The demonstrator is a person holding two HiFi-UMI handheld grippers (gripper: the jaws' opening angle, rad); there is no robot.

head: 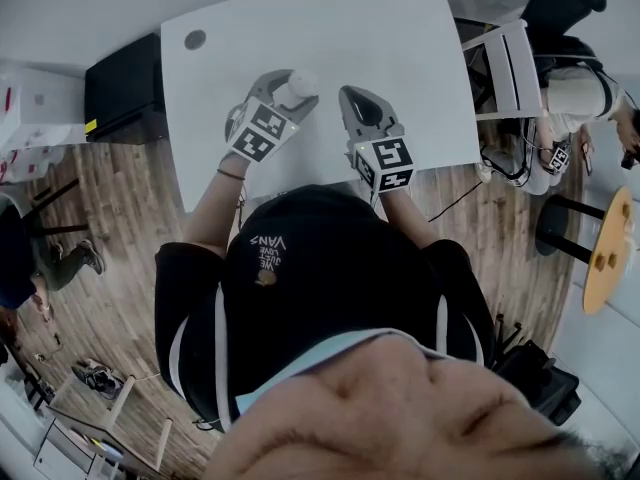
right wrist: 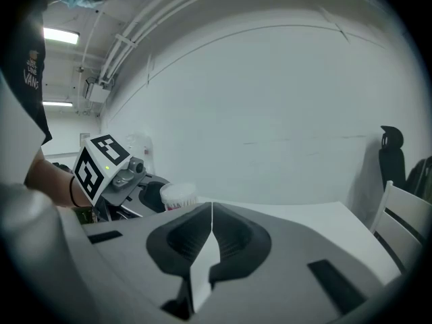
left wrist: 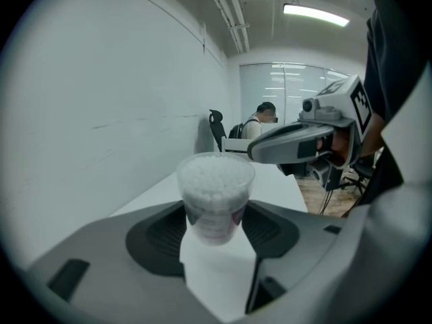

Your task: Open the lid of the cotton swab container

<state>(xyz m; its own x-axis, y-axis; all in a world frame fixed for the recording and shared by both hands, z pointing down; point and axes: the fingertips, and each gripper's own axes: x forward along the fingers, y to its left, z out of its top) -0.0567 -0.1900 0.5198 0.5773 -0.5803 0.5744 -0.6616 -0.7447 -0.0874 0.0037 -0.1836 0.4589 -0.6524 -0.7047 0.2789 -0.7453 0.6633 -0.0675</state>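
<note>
A: Where is the cotton swab container [left wrist: 216,196]?
B: Upright between the 2 jaws of the left tool [left wrist: 216,216], over the middle of the white desk [head: 400,48]. It is a clear round tub, packed with white swab tips [left wrist: 216,174] up to its rim.
A: Is it gripped?
B: Yes, the ribbed pads press its lower half from both sides. I cannot tell whether its base touches the desk.
A: And the lid?
B: I cannot make out whether 1 sits on top.
A: The right tool [right wrist: 210,208]?
B: Its jaws are fully together with nothing between them. It is just beside the left tool, on the container's right in the head view, and does not touch the container.
A: Anything else around?
B: A black cabinet [head: 125,93] stands at the desk's left edge and a white chair [head: 510,68] at its right.
</note>
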